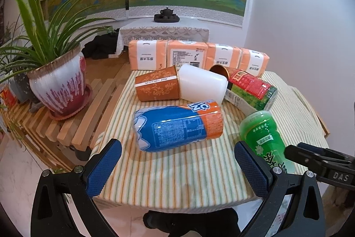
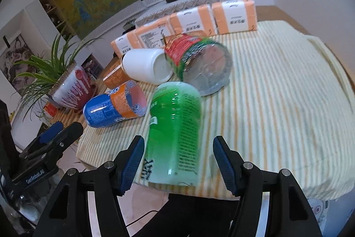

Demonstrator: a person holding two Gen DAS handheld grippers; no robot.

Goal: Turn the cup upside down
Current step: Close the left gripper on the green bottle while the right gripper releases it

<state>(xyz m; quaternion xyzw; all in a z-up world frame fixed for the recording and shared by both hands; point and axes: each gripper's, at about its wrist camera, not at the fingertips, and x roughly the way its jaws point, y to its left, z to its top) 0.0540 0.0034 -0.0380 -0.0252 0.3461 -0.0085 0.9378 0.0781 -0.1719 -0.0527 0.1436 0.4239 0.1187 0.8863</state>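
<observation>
Several cups lie on their sides on a striped cloth (image 1: pixel 177 170). A blue and orange cup (image 1: pixel 177 128) lies just beyond my open left gripper (image 1: pixel 177 163). A green cup (image 2: pixel 175 132) lies between the fingers of my open right gripper (image 2: pixel 178 161), not clamped; it also shows in the left wrist view (image 1: pixel 264 137). A white cup (image 1: pixel 202 83) sits with its mouth in an orange patterned cup (image 1: pixel 155 87). A red and green cup (image 1: pixel 248 90) lies behind, also in the right wrist view (image 2: pixel 199 61).
Several orange tissue packs (image 1: pixel 197 57) line the table's back edge. A potted plant (image 1: pixel 60 86) stands on a slatted wooden rack (image 1: pixel 93 117) to the left. The cloth's right part (image 2: pixel 288 92) is open. My right gripper's body (image 1: pixel 321 161) shows at the left view's right edge.
</observation>
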